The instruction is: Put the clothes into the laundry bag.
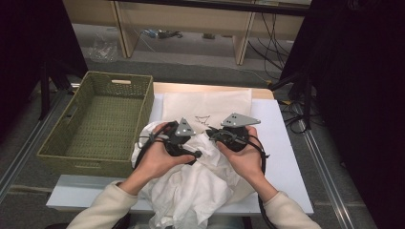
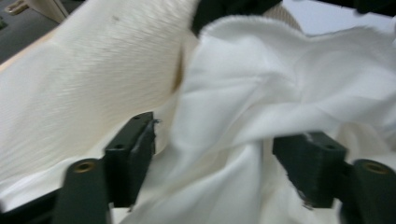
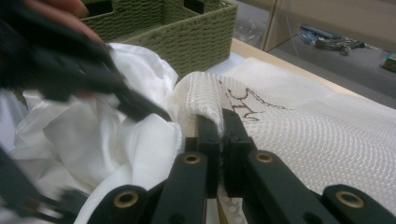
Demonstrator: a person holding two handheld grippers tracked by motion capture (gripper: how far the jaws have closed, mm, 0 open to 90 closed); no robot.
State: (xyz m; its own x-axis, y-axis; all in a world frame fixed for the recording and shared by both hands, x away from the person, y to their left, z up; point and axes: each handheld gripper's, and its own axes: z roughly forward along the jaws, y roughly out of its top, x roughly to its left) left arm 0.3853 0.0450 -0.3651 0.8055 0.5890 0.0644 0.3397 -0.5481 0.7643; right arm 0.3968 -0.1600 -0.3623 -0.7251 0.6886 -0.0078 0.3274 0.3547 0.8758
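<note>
A cream woven cloth [image 1: 205,102] with a dark line drawing lies flat at the back of the white table [image 1: 282,148]. In front of it a crumpled white cloth [image 1: 191,186] spreads out and hangs over the table's near edge. My right gripper [image 3: 221,126] is shut on a raised fold of the cream woven cloth [image 3: 303,126], just beside the drawing. My left gripper [image 2: 222,149] stands open, its jaws wide apart, with the white cloth [image 2: 280,84] bunched loosely between them and the cream cloth [image 2: 84,93] to its left. Both grippers [image 1: 191,143] [image 1: 219,136] sit close together over the cloths.
A green woven basket [image 1: 119,77] with nothing in it stands at the table's left, its corner [image 3: 187,32] close behind the cloths. Bare white table lies to the right. Beyond the far edge are the floor, wooden furniture legs and cables.
</note>
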